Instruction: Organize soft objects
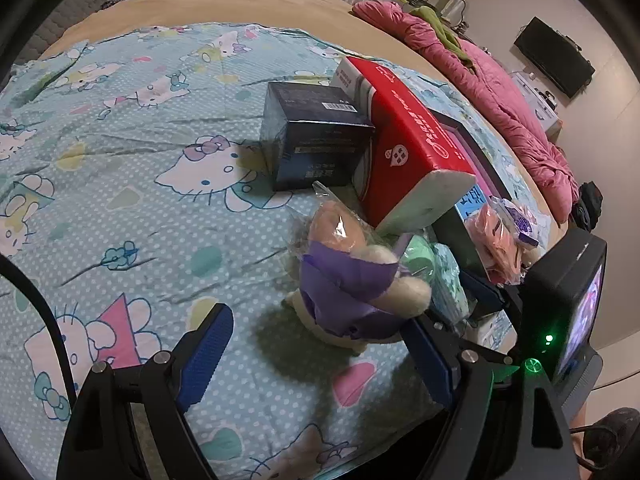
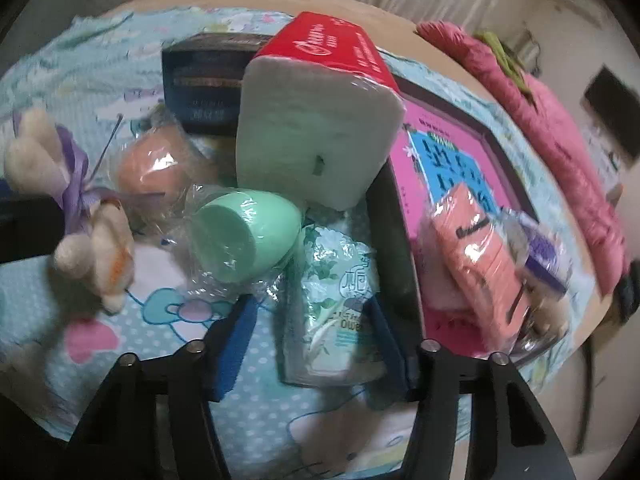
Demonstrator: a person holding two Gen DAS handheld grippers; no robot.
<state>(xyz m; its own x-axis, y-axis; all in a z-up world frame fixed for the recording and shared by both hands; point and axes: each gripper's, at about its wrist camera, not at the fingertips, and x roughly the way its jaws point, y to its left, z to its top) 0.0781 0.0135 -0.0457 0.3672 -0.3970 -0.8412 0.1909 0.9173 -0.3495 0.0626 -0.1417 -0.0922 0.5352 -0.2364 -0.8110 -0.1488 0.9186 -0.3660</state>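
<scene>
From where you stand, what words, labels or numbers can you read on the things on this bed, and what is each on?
"OWE": part of a word on the green floral pack; the rest is blurred.
Red-wrapped pack: white script, too blurred to read.
Dark box: barcode and small print, too small to read.
Pink box: large characters on a blue panel, too blurred to read.

A cartoon-cat bedsheet covers the bed, bearing a dark box beside a pink-topped box; a pink quilt lies along the far edge.
</scene>
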